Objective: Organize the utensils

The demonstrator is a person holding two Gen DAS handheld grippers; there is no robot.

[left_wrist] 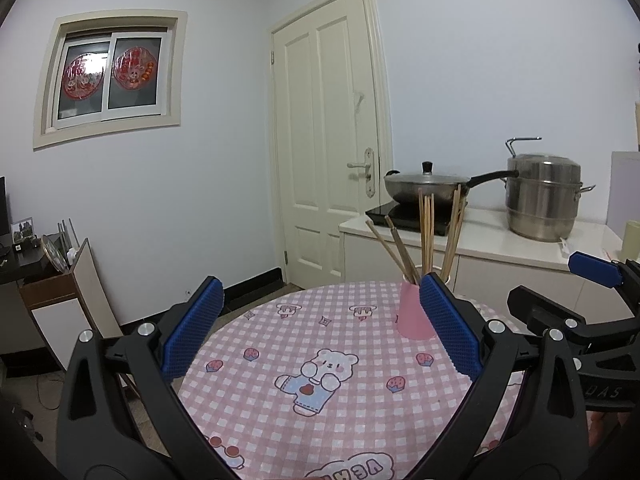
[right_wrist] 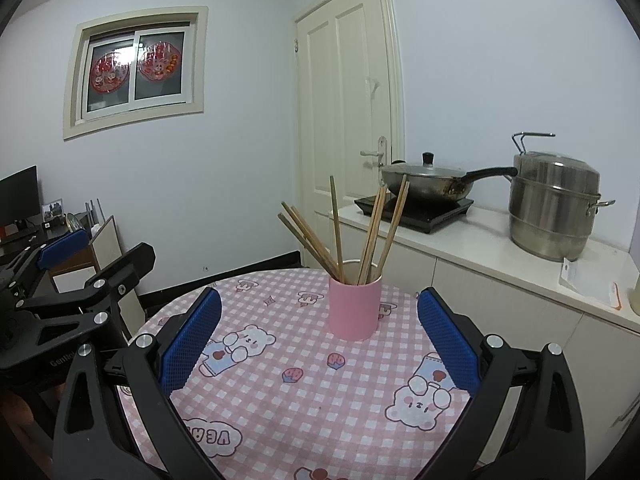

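Both my grippers, left [left_wrist: 320, 324] & right [right_wrist: 319, 332], gape wide, holding nothing, above the table [right_wrist: 280, 400]. Pink cup [right_wrist: 354, 306] w/ chopsticks [right_wrist: 372, 232] stands upright near the table's far edge, just beyond my right fingertips.

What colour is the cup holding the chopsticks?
Pink cup, plain, no pattern; clearest in the right wrist view.
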